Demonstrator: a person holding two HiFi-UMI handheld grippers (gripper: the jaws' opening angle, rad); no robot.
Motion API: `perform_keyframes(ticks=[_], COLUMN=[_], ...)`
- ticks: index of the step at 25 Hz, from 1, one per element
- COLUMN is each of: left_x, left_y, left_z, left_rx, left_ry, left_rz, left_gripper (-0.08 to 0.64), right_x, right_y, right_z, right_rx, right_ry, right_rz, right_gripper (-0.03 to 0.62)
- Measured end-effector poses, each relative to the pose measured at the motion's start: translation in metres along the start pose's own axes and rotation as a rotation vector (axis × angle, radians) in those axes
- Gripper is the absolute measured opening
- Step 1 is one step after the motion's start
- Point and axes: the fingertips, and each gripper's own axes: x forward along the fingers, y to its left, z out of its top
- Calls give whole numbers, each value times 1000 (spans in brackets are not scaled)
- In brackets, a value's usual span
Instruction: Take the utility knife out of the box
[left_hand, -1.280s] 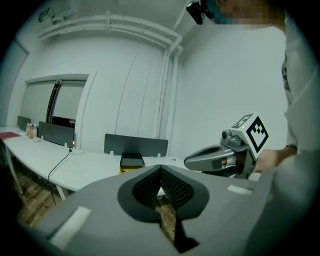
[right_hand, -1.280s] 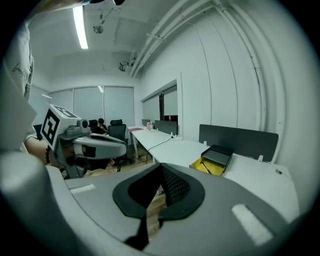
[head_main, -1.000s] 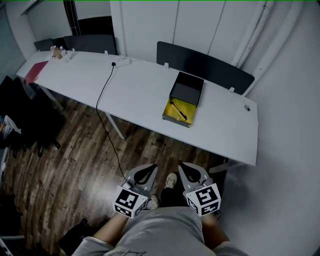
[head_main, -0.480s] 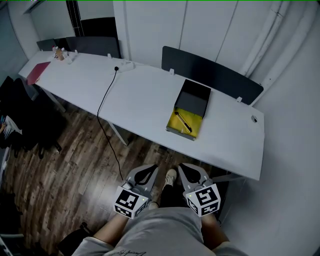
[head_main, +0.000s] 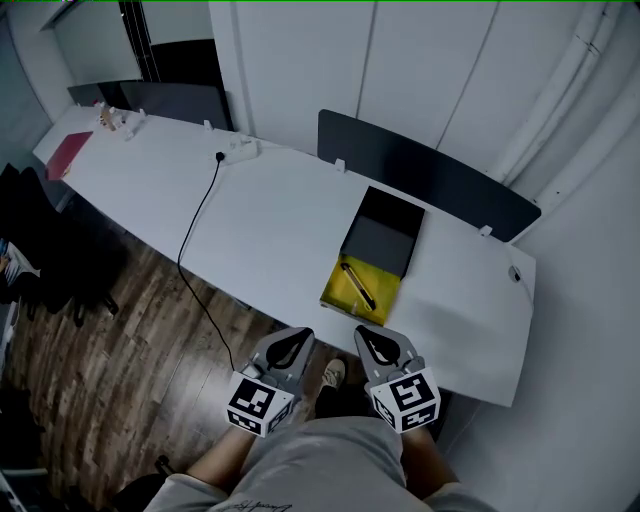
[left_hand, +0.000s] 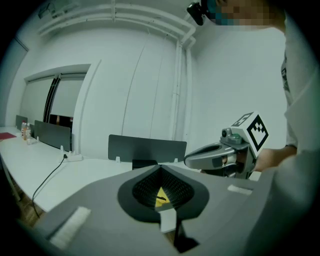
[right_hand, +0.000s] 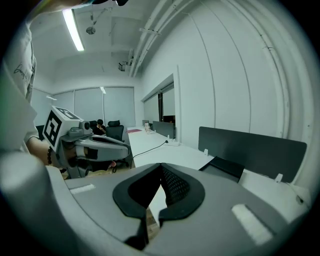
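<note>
1. The left gripper (head_main: 303, 334) is hovering at the near edge of the table (head_main: 270, 215), jaws pressed together, gripping nothing.
2. The right gripper (head_main: 363, 331) is hovering beside it, likewise closed and empty.
3. Just ahead of both, the utility knife (head_main: 357, 284) is lying inside the yellow box (head_main: 338, 296).

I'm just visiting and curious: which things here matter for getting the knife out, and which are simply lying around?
For the job: utility knife, lying in the open yellow box; left gripper and right gripper, both shut, empty.
Lying about: power strip, its black cable, flat red item, small bottles far left.
</note>
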Motion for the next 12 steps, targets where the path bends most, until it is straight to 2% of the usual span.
perform_keyframes(ticks=[6, 12], left_x=[62, 105], left_y=[19, 27], left_z=[21, 30], left_rx=[3, 9], left_ry=[4, 13], left_rz=[18, 28], left_gripper=[0, 0], right_x=[29, 44], right_y=[-60, -99], right_z=[17, 23], right_rx=[-1, -6], right_ry=[4, 12], right_rz=[12, 33], right_gripper=[14, 14])
